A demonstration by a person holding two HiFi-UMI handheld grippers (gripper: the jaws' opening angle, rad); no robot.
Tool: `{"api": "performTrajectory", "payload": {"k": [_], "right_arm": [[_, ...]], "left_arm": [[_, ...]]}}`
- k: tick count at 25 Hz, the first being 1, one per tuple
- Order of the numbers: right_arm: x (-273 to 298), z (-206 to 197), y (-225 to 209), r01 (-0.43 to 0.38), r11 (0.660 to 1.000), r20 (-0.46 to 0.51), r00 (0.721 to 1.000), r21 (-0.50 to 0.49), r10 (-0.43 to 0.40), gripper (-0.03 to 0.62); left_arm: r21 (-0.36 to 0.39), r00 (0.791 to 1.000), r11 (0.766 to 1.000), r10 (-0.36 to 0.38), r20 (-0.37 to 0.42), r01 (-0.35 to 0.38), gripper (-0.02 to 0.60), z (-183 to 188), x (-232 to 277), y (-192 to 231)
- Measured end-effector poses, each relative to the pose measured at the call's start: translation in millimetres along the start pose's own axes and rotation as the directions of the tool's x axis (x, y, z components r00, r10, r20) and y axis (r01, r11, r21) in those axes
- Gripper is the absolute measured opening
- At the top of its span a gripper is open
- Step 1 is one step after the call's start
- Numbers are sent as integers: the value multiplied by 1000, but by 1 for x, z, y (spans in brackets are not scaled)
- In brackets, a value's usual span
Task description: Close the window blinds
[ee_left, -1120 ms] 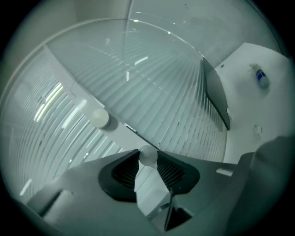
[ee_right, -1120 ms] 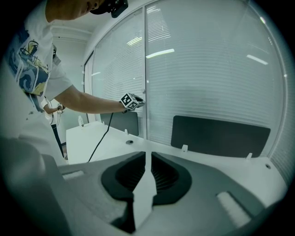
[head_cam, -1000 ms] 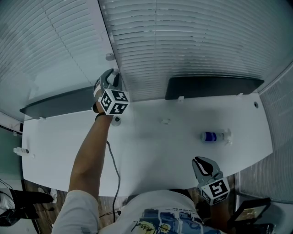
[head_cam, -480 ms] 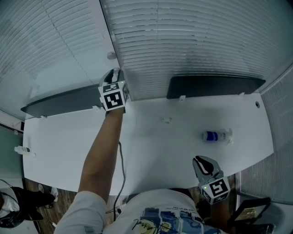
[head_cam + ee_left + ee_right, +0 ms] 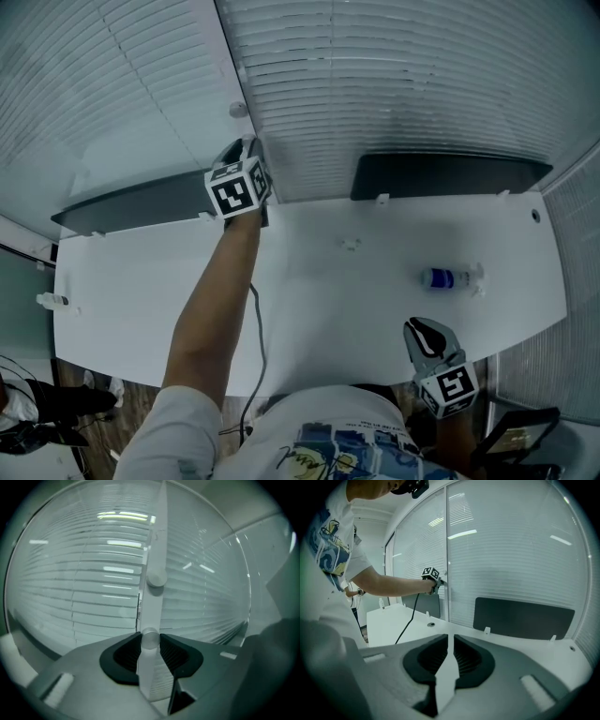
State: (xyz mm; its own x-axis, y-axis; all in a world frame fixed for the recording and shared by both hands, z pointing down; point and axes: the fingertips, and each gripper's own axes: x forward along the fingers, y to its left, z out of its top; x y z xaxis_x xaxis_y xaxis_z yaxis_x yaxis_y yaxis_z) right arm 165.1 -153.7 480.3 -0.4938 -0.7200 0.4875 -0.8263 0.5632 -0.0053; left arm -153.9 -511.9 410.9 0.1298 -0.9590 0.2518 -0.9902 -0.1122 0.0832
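White slatted blinds [image 5: 394,84] hang behind the glass on both sides of a white window post [image 5: 157,536]. My left gripper [image 5: 247,146] reaches across the desk to that post. In the left gripper view it [image 5: 150,641] is shut on a small round knob [image 5: 150,637] on the post; a second knob [image 5: 156,579] sits higher up. The right gripper view shows the left gripper [image 5: 439,581] at the post from the side. My right gripper [image 5: 421,330] rests low at the desk's near edge, shut with nothing in it [image 5: 448,641].
A white desk [image 5: 319,309] runs along the window, with a small spray bottle [image 5: 452,278] lying at the right. Dark panels [image 5: 450,173] stand at its back edge. A cable [image 5: 255,319] trails from the left arm over the desk.
My left gripper has rolled about its own axis while staying on the knob; its marker cube now shows a different face. The right gripper has not moved.
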Motion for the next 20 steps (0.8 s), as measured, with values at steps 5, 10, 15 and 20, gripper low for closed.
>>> {"api": "performTrajectory", "payload": {"k": [5, 10, 15, 20], "right_arm": [[-4, 0, -3, 4, 1000, 7, 1000, -3, -4, 29], [-5, 0, -1, -1, 1000, 8, 1000, -4, 1, 29], [-5, 0, 1, -4, 1000, 1, 1000, -3, 4, 29], [-6, -2, 0, -2, 1000, -1, 1000, -1, 2, 29]], "left_arm": [[413, 999, 910, 44, 7, -43, 181, 5, -4, -3], [776, 999, 630, 36, 22, -40, 193, 1, -10, -12], [968, 999, 249, 36, 3, -11, 192, -12, -3, -21], [1000, 999, 0, 50, -10, 10, 153, -18, 7, -20]]}}
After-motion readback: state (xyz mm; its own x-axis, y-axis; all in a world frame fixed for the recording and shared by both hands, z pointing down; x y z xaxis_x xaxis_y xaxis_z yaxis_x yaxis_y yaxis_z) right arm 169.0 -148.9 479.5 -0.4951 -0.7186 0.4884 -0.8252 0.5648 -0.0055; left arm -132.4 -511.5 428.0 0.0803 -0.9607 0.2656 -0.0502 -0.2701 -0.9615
